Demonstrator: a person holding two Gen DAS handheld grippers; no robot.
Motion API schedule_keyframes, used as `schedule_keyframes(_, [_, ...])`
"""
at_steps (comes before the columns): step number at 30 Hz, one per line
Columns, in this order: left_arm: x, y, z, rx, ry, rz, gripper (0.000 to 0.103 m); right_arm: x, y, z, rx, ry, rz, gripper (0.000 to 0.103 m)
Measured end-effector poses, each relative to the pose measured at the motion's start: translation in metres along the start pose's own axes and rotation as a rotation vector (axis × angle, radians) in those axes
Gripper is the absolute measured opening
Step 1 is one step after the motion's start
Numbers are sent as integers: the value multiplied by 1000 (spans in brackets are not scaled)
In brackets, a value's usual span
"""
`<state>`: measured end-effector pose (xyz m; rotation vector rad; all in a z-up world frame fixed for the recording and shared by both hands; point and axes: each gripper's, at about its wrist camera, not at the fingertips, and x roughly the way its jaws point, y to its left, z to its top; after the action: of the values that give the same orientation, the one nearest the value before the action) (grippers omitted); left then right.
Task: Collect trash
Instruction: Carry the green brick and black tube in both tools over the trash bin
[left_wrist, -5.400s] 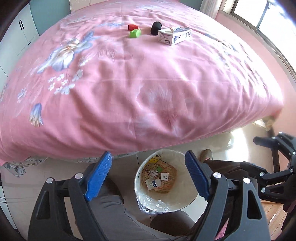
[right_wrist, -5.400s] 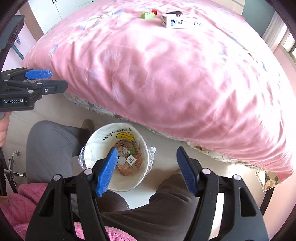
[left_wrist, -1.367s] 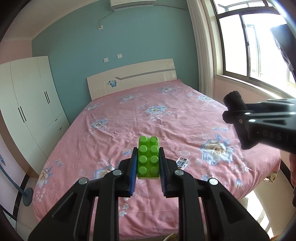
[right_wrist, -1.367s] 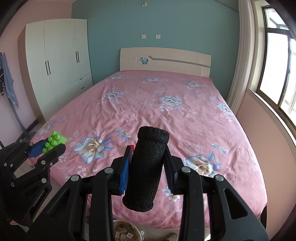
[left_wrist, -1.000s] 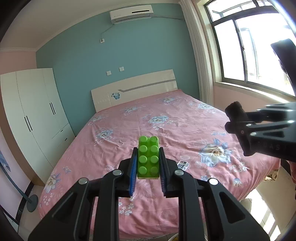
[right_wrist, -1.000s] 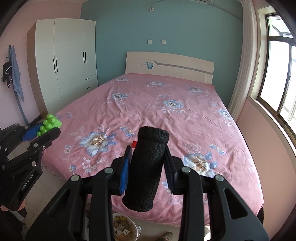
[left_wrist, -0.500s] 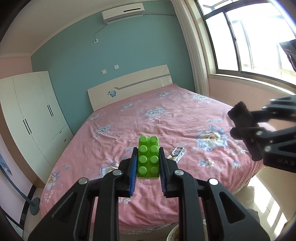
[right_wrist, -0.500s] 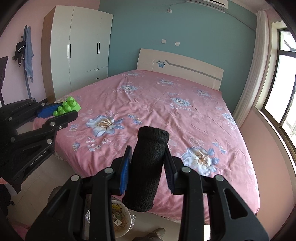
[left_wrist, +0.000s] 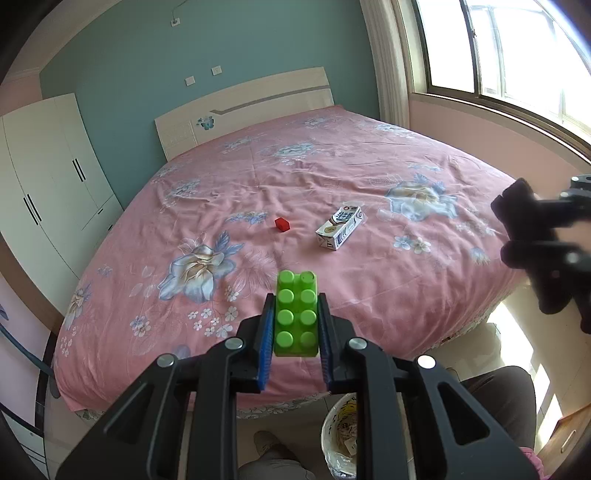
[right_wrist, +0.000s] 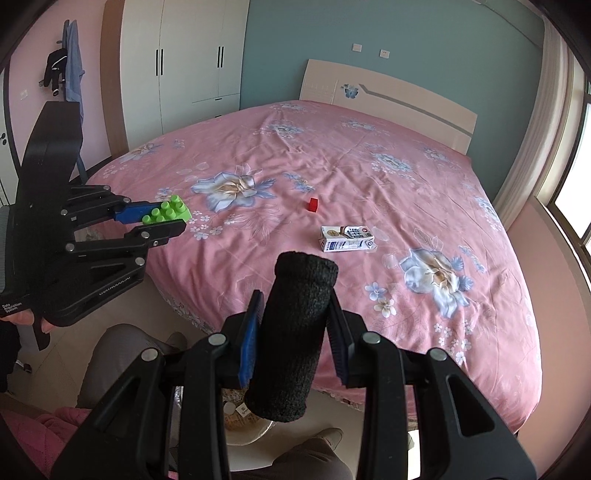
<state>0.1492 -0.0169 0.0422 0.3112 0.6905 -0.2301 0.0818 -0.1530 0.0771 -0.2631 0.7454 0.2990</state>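
Two black plastic grippers, angular frames with triangular cut-outs. On the left gripper (left_wrist: 296, 343), blue ribbed pads (left_wrist: 266, 345) lining the inner faces of both fingers, silver round screws (left_wrist: 234, 343) at the pivots across the lower centre. Same build on the right gripper (right_wrist: 293, 332): blue pads, four silver screws in a row. At the left of the right wrist view, the other gripper's side: flat black housing, stacked linkage bars with small screws, white lettering near the bottom left edge, too small to read. Grey trousers (right_wrist: 110, 354) at lower left, brown shoe (right_wrist: 332, 435) at the bottom, pink quilted sleeve (right_wrist: 55, 432) in the lower left corner.
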Motion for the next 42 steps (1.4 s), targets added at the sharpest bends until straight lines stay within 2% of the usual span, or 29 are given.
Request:
schedule_keyframes(11, [78,-15,-69,-16,218,-74,24,82,8,-54,61,166,86,35])
schedule_keyframes(28, [184,-45,-170,-80,543,-204,24,213,29,-164,203,470,250,35])
schedule_keyframes(42, [252,-62,-233,-162,752,-282,24,297,39,-239,341,671,317,35])
